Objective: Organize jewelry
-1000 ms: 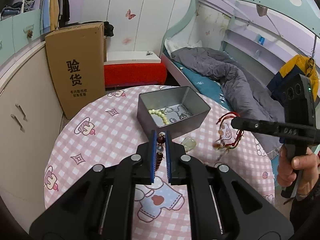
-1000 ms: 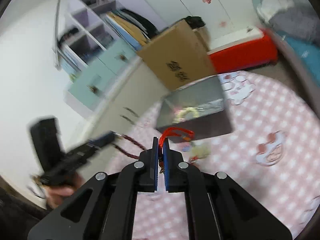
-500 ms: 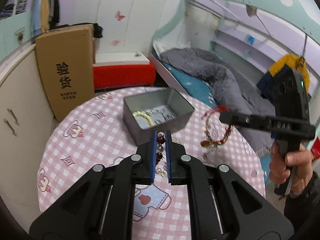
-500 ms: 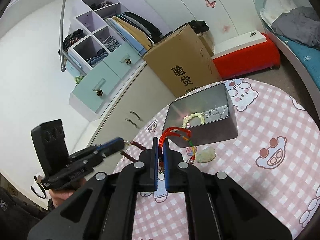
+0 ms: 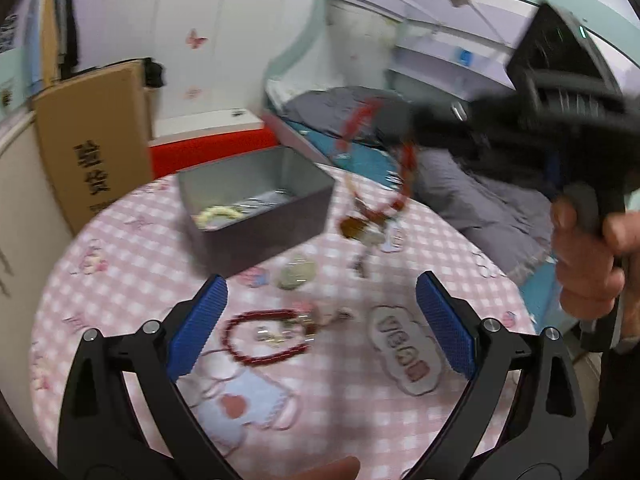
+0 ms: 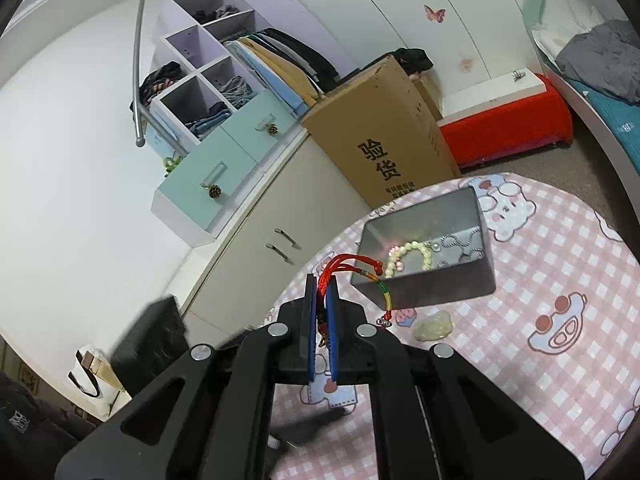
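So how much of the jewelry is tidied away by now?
Partly done. The metal box already holds a pale bead bracelet and silver chains. The right gripper is pinching a red cord bracelet. The left gripper is opening, nothing between its jaws; a dark red bead bracelet and a pale stone lie on the table, yet to go in.

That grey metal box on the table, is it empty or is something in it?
Not empty. The grey metal box has no lid on and holds a pale bead bracelet and silvery chains.
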`<action>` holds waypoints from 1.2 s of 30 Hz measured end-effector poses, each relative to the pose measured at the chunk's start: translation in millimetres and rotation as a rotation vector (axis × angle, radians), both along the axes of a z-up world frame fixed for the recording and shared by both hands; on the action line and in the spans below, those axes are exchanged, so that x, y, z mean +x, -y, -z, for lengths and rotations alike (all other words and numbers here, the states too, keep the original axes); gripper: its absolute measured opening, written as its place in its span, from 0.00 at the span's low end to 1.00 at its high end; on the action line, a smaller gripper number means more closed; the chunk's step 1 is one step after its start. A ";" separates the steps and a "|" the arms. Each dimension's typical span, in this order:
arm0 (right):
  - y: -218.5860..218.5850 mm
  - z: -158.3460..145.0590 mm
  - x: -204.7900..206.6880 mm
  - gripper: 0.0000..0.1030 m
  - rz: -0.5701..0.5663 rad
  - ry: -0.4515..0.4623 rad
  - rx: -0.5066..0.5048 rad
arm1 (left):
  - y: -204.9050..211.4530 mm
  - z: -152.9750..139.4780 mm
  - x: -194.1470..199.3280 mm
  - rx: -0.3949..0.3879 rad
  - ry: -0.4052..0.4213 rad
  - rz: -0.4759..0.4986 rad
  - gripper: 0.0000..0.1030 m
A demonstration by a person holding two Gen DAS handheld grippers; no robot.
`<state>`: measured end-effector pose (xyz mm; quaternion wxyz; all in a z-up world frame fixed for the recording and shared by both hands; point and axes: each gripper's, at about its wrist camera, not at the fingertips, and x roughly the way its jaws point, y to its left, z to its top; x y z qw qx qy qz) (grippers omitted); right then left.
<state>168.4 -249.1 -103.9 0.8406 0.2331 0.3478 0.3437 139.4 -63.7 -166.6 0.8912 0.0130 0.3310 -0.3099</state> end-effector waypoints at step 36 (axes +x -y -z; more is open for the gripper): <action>23.1 -0.8 20.5 0.03 0.104 -0.003 -0.023 | -41.1 -21.9 16.1 -0.042 -0.075 0.035 0.05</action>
